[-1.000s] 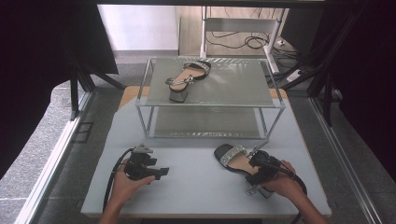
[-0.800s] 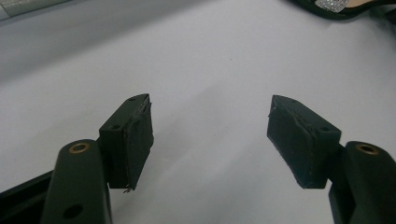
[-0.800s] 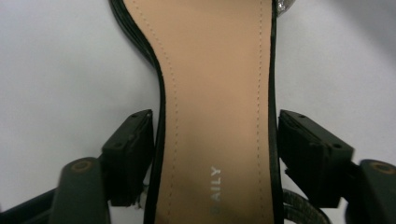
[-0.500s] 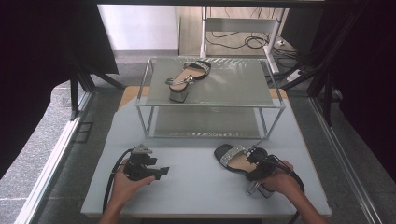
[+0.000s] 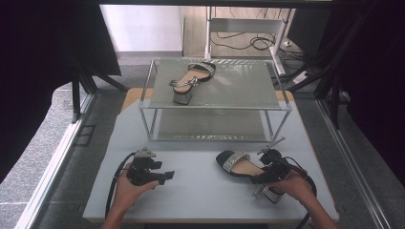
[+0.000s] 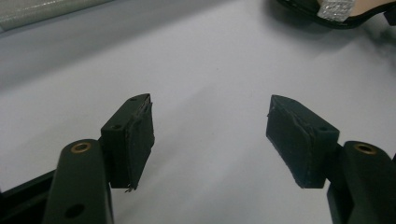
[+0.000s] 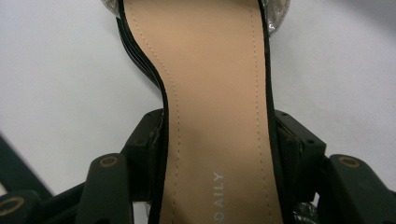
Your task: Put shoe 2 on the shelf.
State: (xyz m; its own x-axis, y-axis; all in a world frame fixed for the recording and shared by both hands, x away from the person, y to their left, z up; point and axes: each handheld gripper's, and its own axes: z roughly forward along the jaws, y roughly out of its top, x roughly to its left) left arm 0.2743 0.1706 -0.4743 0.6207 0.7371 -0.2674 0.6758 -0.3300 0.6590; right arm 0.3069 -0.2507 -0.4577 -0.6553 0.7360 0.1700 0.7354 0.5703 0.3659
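Our right gripper [image 5: 264, 177] sits near the front right corner of the desk [image 5: 200, 191], and its two black jaws are pressed against both sides of a sandal [image 5: 243, 167], pinching it across the narrow waist of the sole. In the right gripper view, the tan insole of the sandal [image 7: 215, 107] runs straight up between the jaws, with the printed word "DAILY" low on it and a glittering silver toe strap [image 7: 275, 9] at the top edge. In the high view, the sandal's toe points toward the middle of the desk and its block heel [image 5: 267, 193] is close to the front edge, beside our right hand [image 5: 293, 186]. Whether the sandal is off the desk, we cannot tell.

Our left gripper [image 5: 160, 175] rests in our left hand [image 5: 131, 188] near the front left of the desk. In the left gripper view, its jaws stand wide apart over bare desk surface [image 6: 201, 84], holding and touching nothing.

At the back of the desk stands a two-level glass rack [image 5: 217, 107]. A matching sandal [image 5: 190, 78] already sits on the left part of its top shelf.

We judge the step in hand to be the grasp of the second sandal, with the pair half placed. The next move likely calls for lifting it clear of the rack's front rail, keeping it level, and setting it on the top shelf just beside its mate.
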